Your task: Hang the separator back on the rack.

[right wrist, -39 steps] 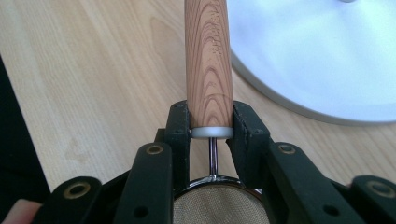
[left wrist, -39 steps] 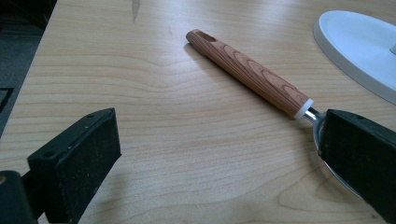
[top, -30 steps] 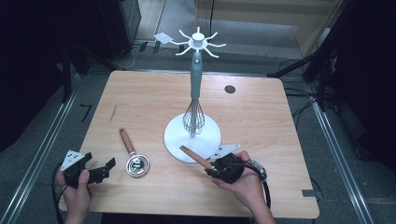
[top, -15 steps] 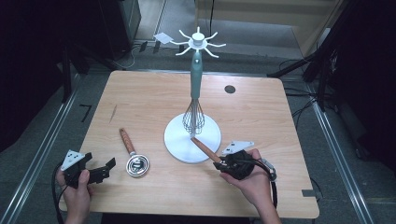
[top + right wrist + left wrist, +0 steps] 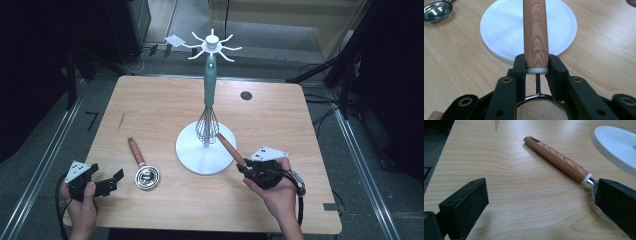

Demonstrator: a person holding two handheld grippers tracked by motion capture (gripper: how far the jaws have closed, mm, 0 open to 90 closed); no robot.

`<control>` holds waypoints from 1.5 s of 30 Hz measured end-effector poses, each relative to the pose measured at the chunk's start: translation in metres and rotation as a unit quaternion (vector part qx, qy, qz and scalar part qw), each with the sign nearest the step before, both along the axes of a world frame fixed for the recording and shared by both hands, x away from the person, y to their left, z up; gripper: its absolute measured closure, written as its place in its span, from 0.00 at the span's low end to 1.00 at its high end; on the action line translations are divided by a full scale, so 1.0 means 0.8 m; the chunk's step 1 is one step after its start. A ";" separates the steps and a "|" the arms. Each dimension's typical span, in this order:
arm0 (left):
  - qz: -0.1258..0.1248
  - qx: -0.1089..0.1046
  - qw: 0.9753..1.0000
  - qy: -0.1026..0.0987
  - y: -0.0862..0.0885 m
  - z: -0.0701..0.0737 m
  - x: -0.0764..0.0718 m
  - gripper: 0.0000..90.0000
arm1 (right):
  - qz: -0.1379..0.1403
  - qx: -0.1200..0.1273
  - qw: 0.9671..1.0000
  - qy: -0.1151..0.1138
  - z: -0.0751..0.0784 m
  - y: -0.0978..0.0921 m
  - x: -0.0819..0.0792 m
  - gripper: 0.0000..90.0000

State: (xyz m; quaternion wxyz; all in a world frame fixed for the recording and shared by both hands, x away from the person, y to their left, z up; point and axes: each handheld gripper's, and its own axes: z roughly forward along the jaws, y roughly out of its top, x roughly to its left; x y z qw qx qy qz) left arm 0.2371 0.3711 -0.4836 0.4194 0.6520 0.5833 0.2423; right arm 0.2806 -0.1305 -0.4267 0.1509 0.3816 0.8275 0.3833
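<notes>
Right gripper view: right tool [image 5: 537,65] clamps the strainer's wooden handle [image 5: 535,32]; raise it steadily toward the rack's hooks [image 5: 212,46], upper centre. Left tool [image 5: 106,183] idles wide.

The right gripper [image 5: 247,167], clamped on the wooden-handled strainer [image 5: 227,148], moves rightward along the table's near edge, away from the white stand base [image 5: 192,155]. The strainer's handle swings up from a low slant across the base and now points toward the whisk [image 5: 206,127].
</notes>
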 end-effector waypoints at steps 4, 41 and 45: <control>0.000 0.000 1.000 0.000 0.000 0.000 0.000 0.00 | -0.011 0.012 1.000 -0.010 0.002 -0.003 0.000 0.80; -0.001 0.006 1.000 0.000 -0.002 0.000 0.000 0.00 | -0.074 0.109 0.986 -0.106 0.038 -0.018 -0.017 0.80; -0.001 0.006 1.000 0.000 -0.002 0.000 0.000 0.00 | -0.068 0.118 0.984 -0.113 0.045 -0.017 -0.019 0.80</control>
